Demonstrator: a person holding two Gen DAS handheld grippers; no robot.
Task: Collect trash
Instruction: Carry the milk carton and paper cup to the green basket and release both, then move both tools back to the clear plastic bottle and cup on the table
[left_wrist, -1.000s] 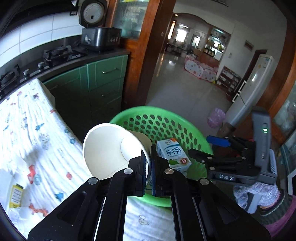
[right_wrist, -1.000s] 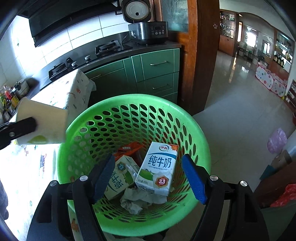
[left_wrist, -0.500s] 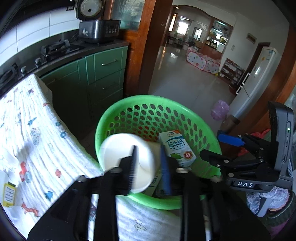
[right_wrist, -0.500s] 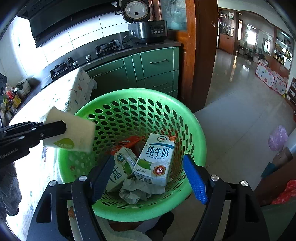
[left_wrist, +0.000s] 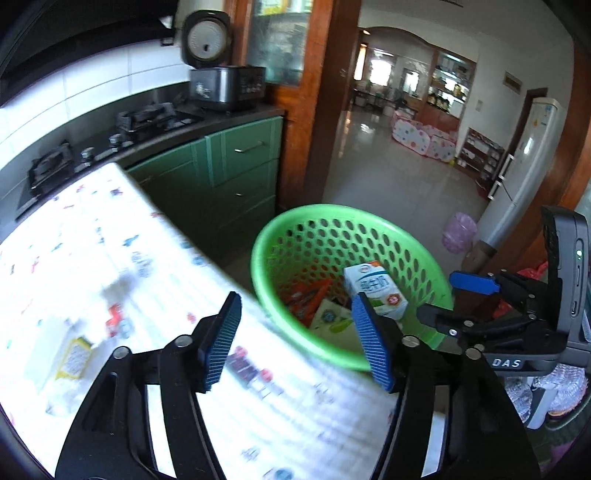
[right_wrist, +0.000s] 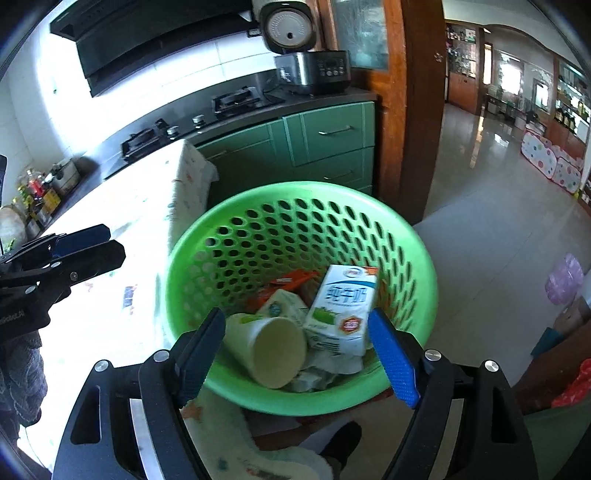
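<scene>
Gaping wide over the tabletop (left_wrist: 122, 236), the left tongs (left_wrist: 295, 336) have just been opening, w/ nothing between the blue pads. Right tongs (right_wrist: 295, 354) also spread wide and have just been opening a bit more, empty, poised above the near rim of the green basket (right_wrist: 413, 258).

Inside the basket: paper cup (right_wrist: 269, 347) on its side, mouth toward the right-wrist cam, nearest the rim. Just beside it, milk carton (right_wrist: 343, 306) leaning tilted, touching crumpled paper (right_wrist: 332, 365) underneath. Smaller carton (right_wrist: 284, 302) and orange wrapper (right_wrist: 291, 280) further back.

Tabletop has a printed cloth, basket sits off its edge. A yellow-labelled item (left_wrist: 75, 356) lies on the cloth, blurred. Beyond: green cabinets (right_wrist: 325, 136), gas hob (right_wrist: 232, 99), rice cooker (right_wrist: 310, 66) w/ lid up.
</scene>
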